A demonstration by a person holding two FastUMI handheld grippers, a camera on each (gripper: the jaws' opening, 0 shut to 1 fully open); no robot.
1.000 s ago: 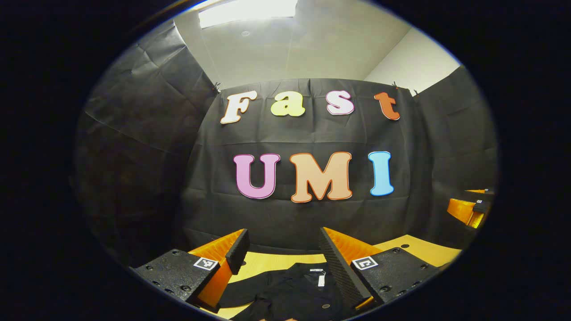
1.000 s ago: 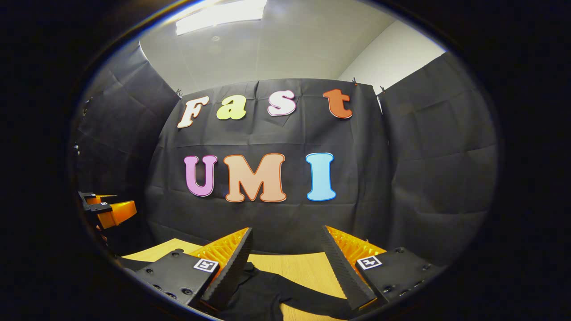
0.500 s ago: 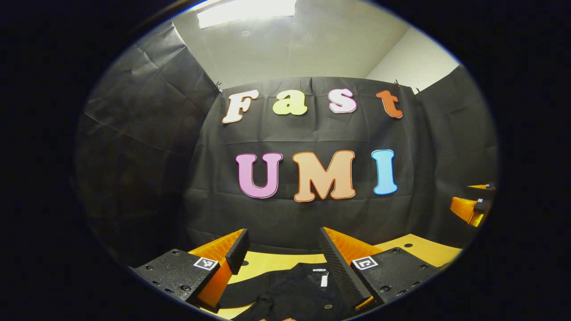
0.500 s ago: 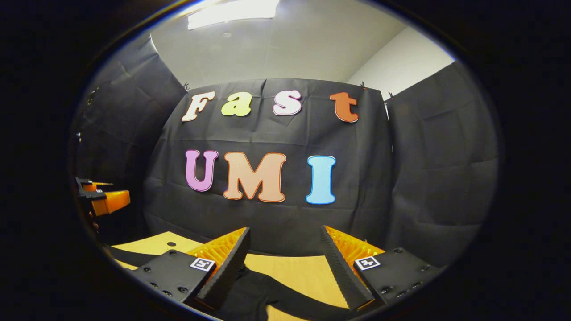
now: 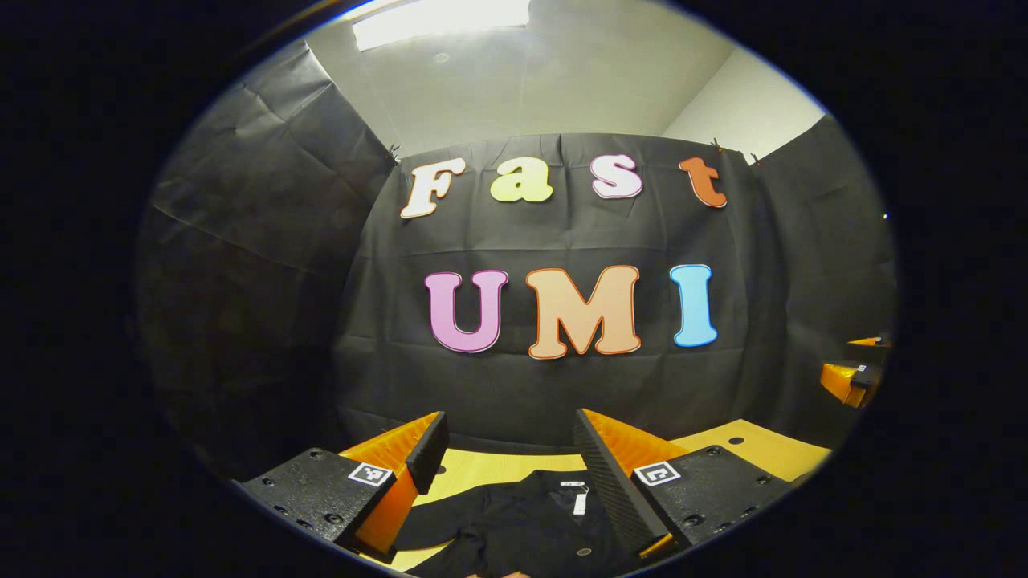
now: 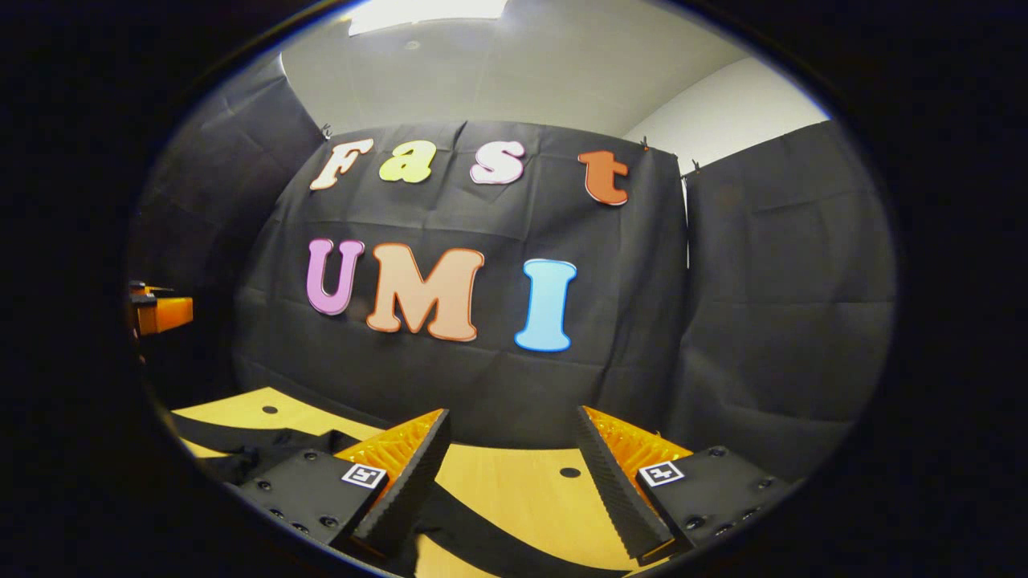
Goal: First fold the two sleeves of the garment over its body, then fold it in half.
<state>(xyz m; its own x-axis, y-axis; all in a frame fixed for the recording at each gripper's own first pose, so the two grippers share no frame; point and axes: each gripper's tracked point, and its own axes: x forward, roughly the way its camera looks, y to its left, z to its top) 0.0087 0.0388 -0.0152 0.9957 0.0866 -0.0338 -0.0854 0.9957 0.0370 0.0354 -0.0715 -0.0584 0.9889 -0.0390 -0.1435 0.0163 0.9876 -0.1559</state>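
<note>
Left gripper view shows the black garment spread on the wooden table, its neck label between the left gripper's parted, empty jaws, with the other gripper at the far right. Right gripper view shows a sleeve trailing toward the table's near edge below the right gripper, held level, jaws apart and empty.

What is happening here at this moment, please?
A person holds two grippers above a wooden table where a black garment lies spread out. The left gripper hovers open over the garment's collar area, and the right gripper hovers open above a dark sleeve stretched across the table. Neither gripper grasps the cloth, so no fold appears to have begun.
</note>
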